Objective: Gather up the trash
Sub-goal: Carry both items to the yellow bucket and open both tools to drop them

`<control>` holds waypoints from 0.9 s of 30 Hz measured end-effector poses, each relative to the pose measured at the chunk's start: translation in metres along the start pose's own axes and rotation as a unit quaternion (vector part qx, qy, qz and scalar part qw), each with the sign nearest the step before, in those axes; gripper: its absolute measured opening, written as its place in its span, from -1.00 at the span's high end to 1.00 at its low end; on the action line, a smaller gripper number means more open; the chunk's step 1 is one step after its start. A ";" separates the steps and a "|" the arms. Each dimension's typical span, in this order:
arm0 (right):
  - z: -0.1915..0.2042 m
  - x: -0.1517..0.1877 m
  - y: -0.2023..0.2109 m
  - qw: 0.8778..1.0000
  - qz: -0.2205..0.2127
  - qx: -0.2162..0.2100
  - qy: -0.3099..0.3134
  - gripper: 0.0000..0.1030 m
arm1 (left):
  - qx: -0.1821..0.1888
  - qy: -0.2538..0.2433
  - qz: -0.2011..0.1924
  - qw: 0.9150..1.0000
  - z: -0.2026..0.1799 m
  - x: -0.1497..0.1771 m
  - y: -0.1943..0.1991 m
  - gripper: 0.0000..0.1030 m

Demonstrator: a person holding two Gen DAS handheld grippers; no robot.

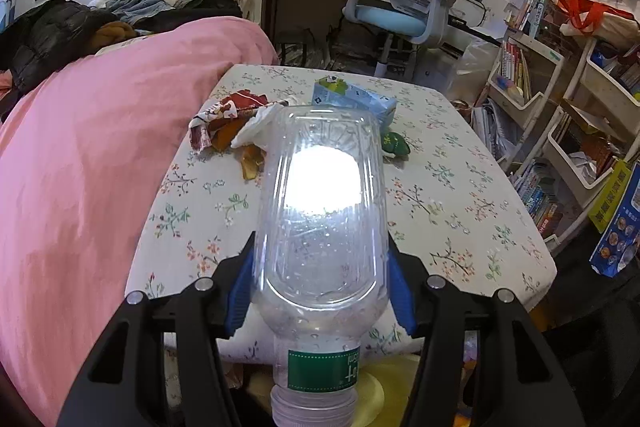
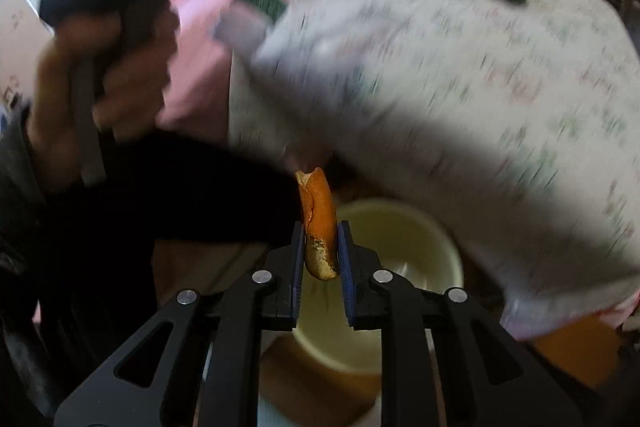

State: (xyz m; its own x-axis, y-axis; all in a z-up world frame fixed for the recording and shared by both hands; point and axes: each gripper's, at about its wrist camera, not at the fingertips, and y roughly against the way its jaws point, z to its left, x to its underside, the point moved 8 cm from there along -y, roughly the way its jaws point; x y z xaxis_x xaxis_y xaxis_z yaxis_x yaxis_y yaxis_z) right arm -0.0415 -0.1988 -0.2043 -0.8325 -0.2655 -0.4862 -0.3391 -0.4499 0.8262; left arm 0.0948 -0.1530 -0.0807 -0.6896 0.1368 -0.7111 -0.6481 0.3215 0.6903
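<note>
Clamping empty bottle (image 1: pixel 320 227), left hand-held gripper (image 1: pixel 320 291); right hand-held gripper (image 2: pixel 320 251) pinching peel (image 2: pixel 318 223) above bin (image 2: pixel 400 259).

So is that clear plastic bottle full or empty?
Empty, bar droplets. The bottle, clamped in the left gripper, is see-through with no liquid level, only beads inside its wall. Its neck shows no cap.

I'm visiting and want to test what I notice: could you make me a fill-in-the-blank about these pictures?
1. The left gripper holds a clear plastic ____.
2. The bottle's label is ____.
3. The right gripper holds an orange peel above a pale yellow ____.
4. The tablecloth has a ____ pattern.

Missing words: bottle; green; bin; floral
</note>
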 end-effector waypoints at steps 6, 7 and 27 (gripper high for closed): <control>-0.010 -0.006 0.018 0.997 -0.059 0.028 -0.030 0.08 | 0.007 0.000 0.003 1.000 -0.006 0.011 0.004 -0.09; -0.015 -0.011 0.027 0.995 -0.083 0.035 -0.039 0.03 | 0.009 -0.002 0.005 1.000 -0.008 0.014 0.005 -0.09; -0.075 -0.030 0.099 0.955 -0.234 0.125 -0.132 -0.34 | 0.048 -0.104 0.157 0.981 -0.081 0.130 -0.003 -0.08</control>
State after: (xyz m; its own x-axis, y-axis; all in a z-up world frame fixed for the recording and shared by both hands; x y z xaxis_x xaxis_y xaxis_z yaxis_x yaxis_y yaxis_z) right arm -0.0169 -0.2995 -0.1289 -0.6338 0.1542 -0.7580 -0.7682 -0.2394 0.5937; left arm -0.0185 -0.2121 -0.1644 -0.7627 0.4279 -0.4849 -0.3748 0.3185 0.8707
